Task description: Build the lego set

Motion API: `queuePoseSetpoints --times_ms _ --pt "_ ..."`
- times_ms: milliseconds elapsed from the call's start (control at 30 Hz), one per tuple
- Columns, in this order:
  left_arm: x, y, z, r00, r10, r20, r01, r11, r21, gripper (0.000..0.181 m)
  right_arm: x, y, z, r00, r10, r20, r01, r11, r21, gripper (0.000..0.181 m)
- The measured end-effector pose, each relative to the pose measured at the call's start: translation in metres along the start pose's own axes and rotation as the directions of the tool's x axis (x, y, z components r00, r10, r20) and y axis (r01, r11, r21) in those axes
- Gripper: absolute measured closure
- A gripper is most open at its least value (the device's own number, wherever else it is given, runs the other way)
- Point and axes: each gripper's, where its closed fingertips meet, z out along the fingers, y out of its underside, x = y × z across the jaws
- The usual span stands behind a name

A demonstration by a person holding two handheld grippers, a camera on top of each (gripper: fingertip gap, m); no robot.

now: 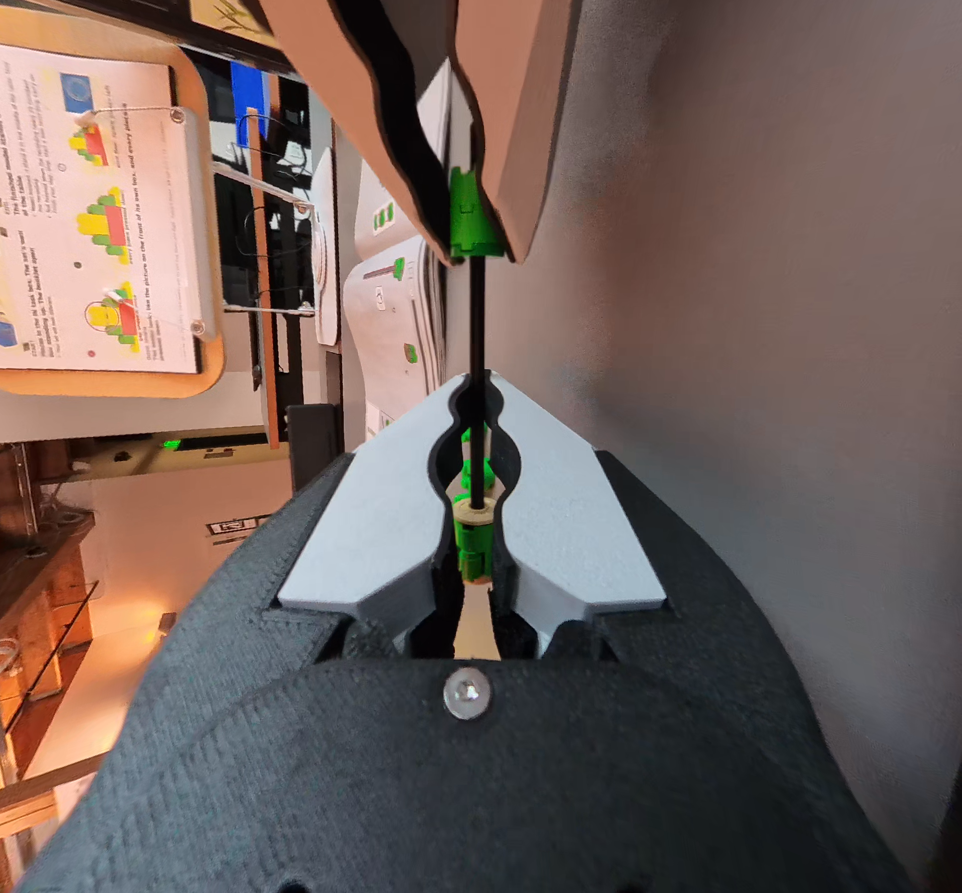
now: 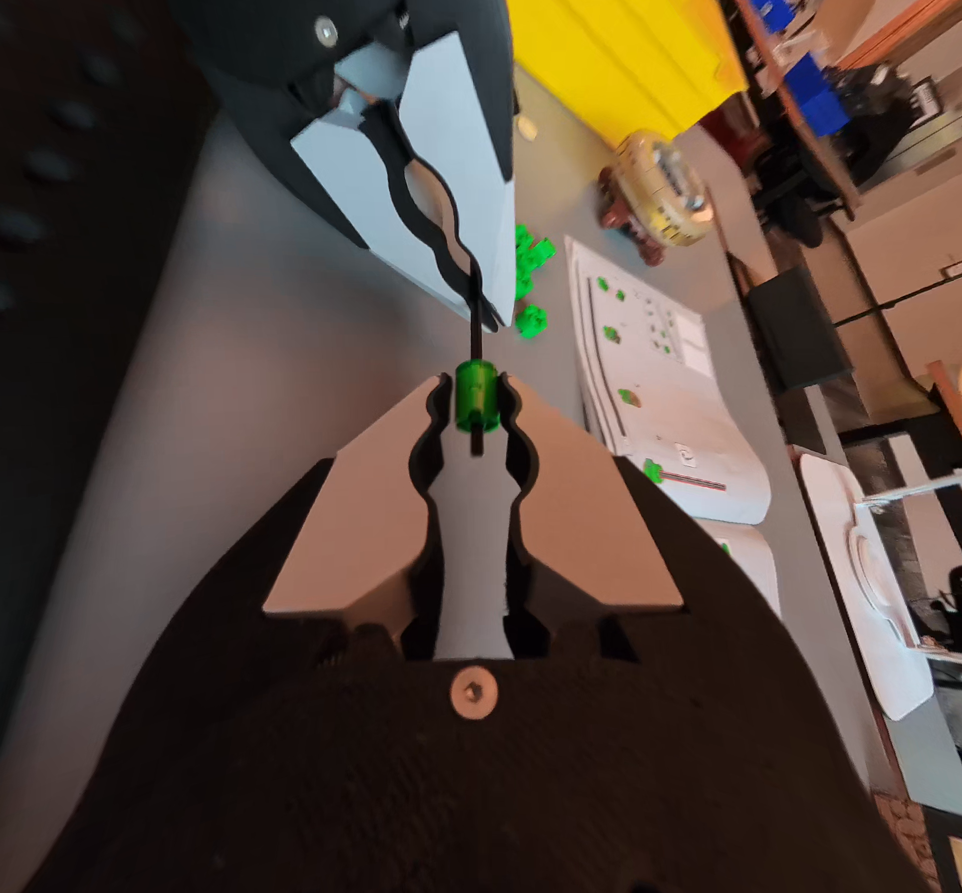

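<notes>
My left gripper [image 1: 476,378] is shut on a thin black axle [image 1: 476,321]. Green pieces [image 1: 471,535] and a tan bush [image 1: 473,510] sit on the axle between its grey fingers. My right gripper [image 2: 475,381] is shut on a green cylinder piece [image 2: 476,402] threaded on the far end of the same axle [image 2: 476,342], whose tip pokes out behind the piece. The grippers face each other tip to tip. The right gripper [image 1: 476,256] with the green piece [image 1: 470,214] shows at the top of the left wrist view. The left gripper [image 2: 481,318] shows at the top of the right wrist view.
Loose green pieces [image 2: 531,256] lie on the grey table [image 2: 260,347] beside an open instruction booklet [image 2: 671,399]. A yellow box [image 2: 598,24], a small yellow-brown model [image 2: 658,196] and a white tray [image 2: 864,607] are farther off. A board with a picture sheet [image 1: 104,217] stands behind. The tips of one gripper are about 5 cm away from the tips of the other. It is some 20 cm from my left tips to the small yellow-brown model [image 2: 658,196].
</notes>
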Motion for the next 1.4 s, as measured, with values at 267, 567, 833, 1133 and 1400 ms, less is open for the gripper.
queuePoseSetpoints --times_ms 267,567,833,1133,1400 --pt "-0.030 0.000 -0.013 0.964 -0.267 0.008 0.265 0.959 0.106 0.181 0.039 -0.033 -0.049 0.954 0.299 0.027 -0.294 0.914 0.278 0.161" --pt "-0.086 -0.065 -0.048 0.568 -0.686 -0.456 0.823 0.447 0.352 0.181 0.122 -0.109 -0.109 0.778 0.537 0.326 -0.605 0.503 0.617 0.172" --pt "-0.104 -0.067 -0.056 0.296 -0.691 -0.660 0.951 0.149 0.271 0.181 0.135 -0.118 -0.091 0.685 0.596 0.419 -0.713 0.431 0.553 0.170" --pt "-0.092 -0.069 -0.052 0.153 -0.639 -0.754 0.987 0.062 0.148 0.181 0.125 -0.113 -0.056 0.609 0.645 0.462 -0.786 0.417 0.456 0.179" --pt "-0.076 -0.065 -0.046 -0.016 -0.574 -0.819 1.000 0.000 -0.019 0.181 0.119 -0.091 -0.038 0.545 0.695 0.468 -0.835 0.397 0.382 0.175"
